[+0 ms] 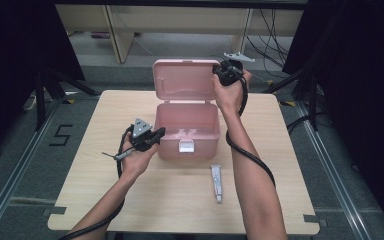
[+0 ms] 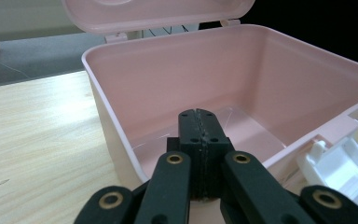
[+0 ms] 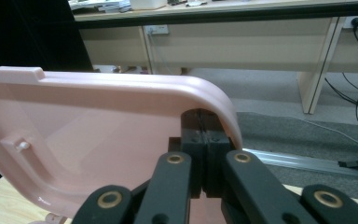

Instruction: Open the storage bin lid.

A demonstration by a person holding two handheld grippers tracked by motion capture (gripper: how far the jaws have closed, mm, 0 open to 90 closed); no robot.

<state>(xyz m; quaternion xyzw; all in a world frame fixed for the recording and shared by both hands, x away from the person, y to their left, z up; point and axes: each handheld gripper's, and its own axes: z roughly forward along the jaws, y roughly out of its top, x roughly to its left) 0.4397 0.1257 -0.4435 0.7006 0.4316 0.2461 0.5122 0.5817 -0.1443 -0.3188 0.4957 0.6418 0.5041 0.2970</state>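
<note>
A pink plastic box stands open at mid-table, its lid upright behind it. Its inside looks empty. My left gripper is at the box's front left corner; in the left gripper view its jaws are shut together with nothing between them, tips over the rim. My right gripper is at the lid's top right corner. There its shut jaws sit against the lid, whose curved rim covers their tips. A small grey-white tube lies on the table in front of the box.
The box's white latch hangs open at its front. The wooden table is bare to the left and the front. Beyond the far edge are floor, desk legs and cables. Dark curtains hang on both sides.
</note>
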